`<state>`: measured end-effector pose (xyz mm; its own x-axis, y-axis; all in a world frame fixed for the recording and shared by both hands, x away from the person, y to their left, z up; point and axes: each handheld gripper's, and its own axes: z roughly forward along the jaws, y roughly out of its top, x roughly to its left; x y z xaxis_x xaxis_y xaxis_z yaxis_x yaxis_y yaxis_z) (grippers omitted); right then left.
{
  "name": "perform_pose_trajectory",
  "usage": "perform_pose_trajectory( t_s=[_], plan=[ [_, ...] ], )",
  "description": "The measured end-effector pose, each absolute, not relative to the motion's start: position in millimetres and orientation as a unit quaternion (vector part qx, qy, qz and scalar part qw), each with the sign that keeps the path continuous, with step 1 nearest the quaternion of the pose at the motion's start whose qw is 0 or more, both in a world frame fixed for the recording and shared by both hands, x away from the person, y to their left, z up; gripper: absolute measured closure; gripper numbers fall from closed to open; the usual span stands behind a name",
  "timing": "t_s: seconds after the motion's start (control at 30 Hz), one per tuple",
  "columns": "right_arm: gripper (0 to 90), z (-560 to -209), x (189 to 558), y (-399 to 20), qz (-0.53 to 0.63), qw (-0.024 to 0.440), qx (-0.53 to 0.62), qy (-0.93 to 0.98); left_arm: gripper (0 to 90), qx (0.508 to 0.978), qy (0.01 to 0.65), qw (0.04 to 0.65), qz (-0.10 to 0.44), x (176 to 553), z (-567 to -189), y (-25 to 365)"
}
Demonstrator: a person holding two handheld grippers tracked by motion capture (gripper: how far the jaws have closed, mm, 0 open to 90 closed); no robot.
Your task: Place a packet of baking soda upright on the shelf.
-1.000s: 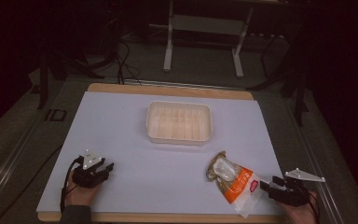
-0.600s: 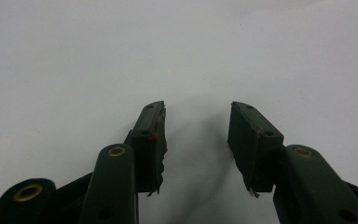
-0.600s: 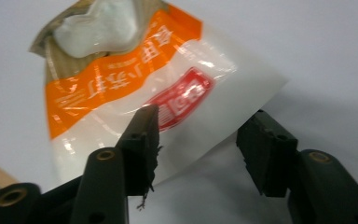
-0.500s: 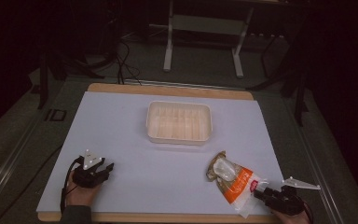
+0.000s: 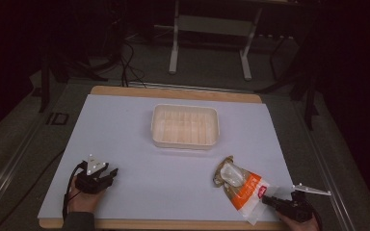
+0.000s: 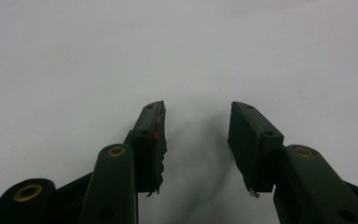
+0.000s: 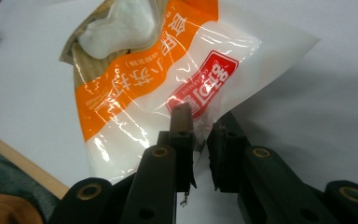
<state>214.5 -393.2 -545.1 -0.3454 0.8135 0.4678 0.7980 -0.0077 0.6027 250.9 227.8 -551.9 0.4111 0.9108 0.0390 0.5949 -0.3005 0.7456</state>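
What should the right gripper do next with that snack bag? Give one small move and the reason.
Probably lift the snack bag a little off the white table. The right gripper has its jaws nearly shut on the bag's lower edge, so it seems held, and the empty tray lies farther ahead.

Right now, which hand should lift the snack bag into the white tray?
Probably the right. The right gripper has its jaws closed on the snack bag edge already. The left gripper sits open over bare table, far across from the bag. The white tray waits ahead.
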Motion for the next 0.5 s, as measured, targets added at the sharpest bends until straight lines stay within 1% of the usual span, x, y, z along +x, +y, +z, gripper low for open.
perform_pose_trajectory(
  t_s=[0.07,0.2,0.4,0.5],
  plan=[
    [74.2,-546,213,-391,0.421,0.001,0.567,0.708,55.9,0.772,0.488,0.332,0.236,251,-552,228],
    [72.4,-545,212,-387,0.416,0.002,0.564,0.714,55.9,0.772,0.487,0.333,0.237,251,-552,227],
    [90.0,-537,212,-382,0.407,0.026,0.565,0.717,55.9,0.772,0.487,0.332,0.237,251,-552,227],
    [90.0,-525,216,-382,0.412,0.044,0.562,0.716,56.0,0.772,0.487,0.332,0.237,251,-552,227]
  ],
)
